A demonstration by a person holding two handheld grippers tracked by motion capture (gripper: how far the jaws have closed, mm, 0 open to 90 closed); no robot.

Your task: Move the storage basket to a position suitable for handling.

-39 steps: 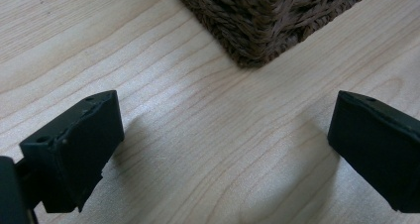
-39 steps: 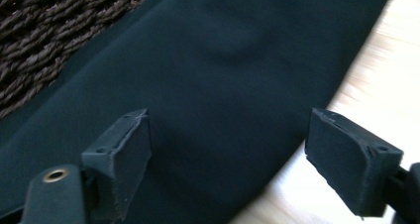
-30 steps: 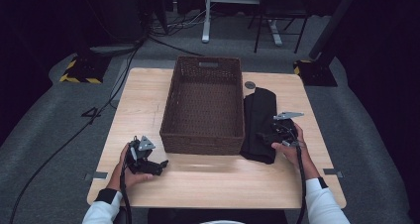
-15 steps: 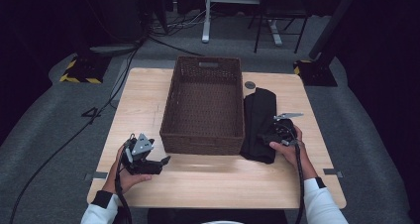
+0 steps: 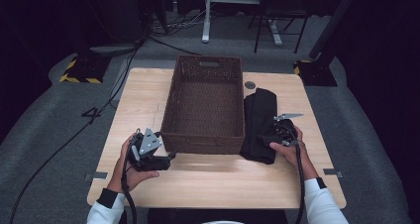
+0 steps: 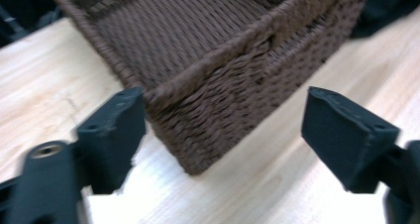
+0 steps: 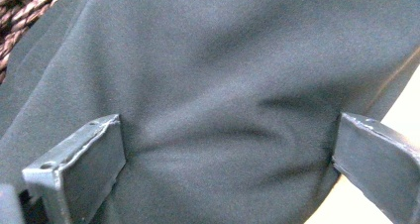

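The far part of the room is lost in the dark in the high view, and little can be made out there. A wooden table [image 5: 208,184] is seen from above, with a brown woven basket [image 5: 205,102] set in its middle. A folded black cloth [image 5: 258,122] is laid on the table just beside the basket's right wall, and it seems to touch that wall. The near end of the cloth is partly covered by the right gripper [image 5: 271,137] and the person's right hand [image 5: 289,147], so its edge there cannot be seen well. In the high view the jaws of this gripper are too small and dark to be told apart. They are shown better in the right gripper view: the right gripper [image 7: 225,169] is spread wide, and the cloth [image 7: 237,75] is bunched between the two jaws, which are pressed against it at each side. A bit of basket weave [image 7: 20,11] is seen at that view's top left corner. The left gripper [image 5: 171,157] is held low near the basket's near left corner. In the left gripper view, which is a little blurred, the left gripper [image 6: 223,122] is spread wide, and the corner of the basket [image 6: 218,80] is seen between the jaws. It cannot be told if that corner is touched. The top of the basket is cut off there.
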